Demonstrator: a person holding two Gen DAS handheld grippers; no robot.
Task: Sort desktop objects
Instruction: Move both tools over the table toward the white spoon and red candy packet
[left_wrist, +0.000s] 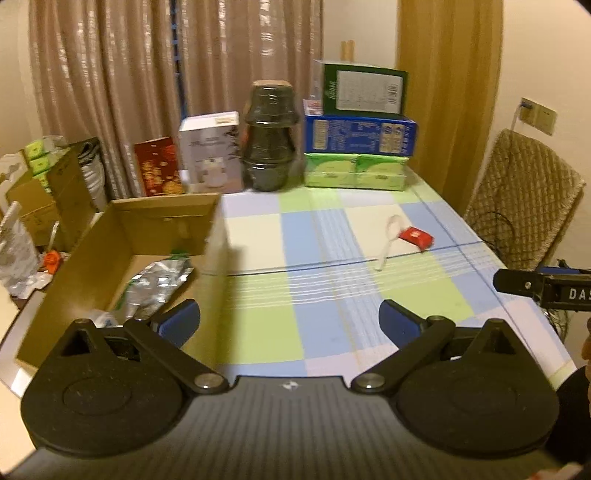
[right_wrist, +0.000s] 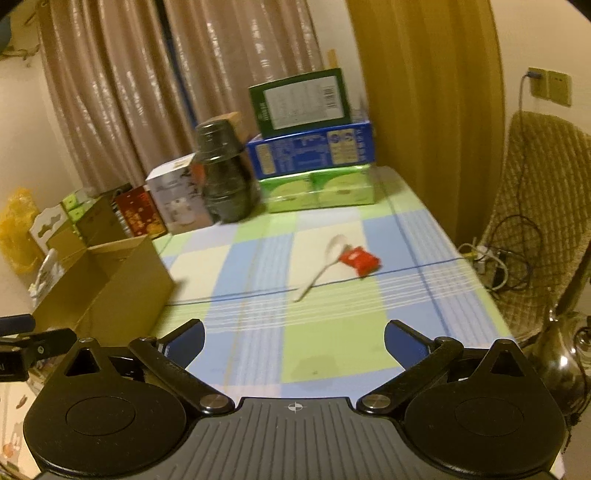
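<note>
Nearest to us, our left gripper (left_wrist: 290, 319) hangs above the checked cloth of the desk (left_wrist: 266, 332), its blue fingers spread wide with nothing between them. Our right gripper (right_wrist: 294, 339) is spread just as wide and also holds nothing.

Out on the desk a white spoon (left_wrist: 388, 240) lies touching a small red packet (left_wrist: 416, 237), well apart from both grippers. At the desk's left edge stands an open cardboard box (left_wrist: 122, 240) with a silver foil bag (left_wrist: 157, 286) lying inside it.

Along the far edge we see a dark jar (left_wrist: 269, 142), a white box (left_wrist: 212, 153) and a red box (left_wrist: 159, 166) to its left, and to its right a stack: green packs (left_wrist: 356, 171), a blue box (left_wrist: 360, 134), a green box (left_wrist: 364, 88) on top. Beige curtains (left_wrist: 147, 74) hang behind, and a padded chair (left_wrist: 524, 199) stands at the right.
</note>
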